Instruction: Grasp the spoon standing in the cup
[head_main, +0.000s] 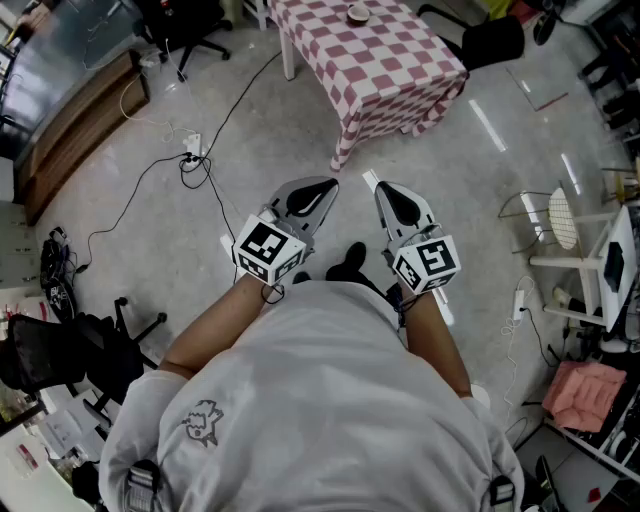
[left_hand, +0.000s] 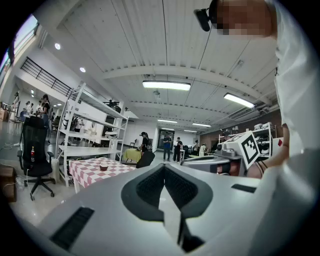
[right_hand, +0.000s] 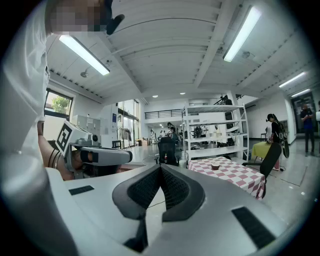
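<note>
A small brown cup (head_main: 358, 13) stands on a table with a red-and-white checked cloth (head_main: 390, 70), far ahead across the floor. The same cup (left_hand: 103, 166) shows tiny in the left gripper view, and the cup (right_hand: 215, 165) likewise in the right gripper view. No spoon can be made out at this distance. My left gripper (head_main: 325, 186) and right gripper (head_main: 386, 190) are held side by side in front of my body, well short of the table. On the left gripper (left_hand: 164, 168) and the right gripper (right_hand: 160, 169) the jaws are closed together with nothing between them.
Black cables and a power strip (head_main: 192, 150) lie on the floor left of my path. A black office chair (head_main: 195, 30) stands left of the table, another black chair (head_main: 492, 40) to its right. A white rack (head_main: 590, 255) and clutter line the right side. White shelving (left_hand: 85, 132) rises behind the table.
</note>
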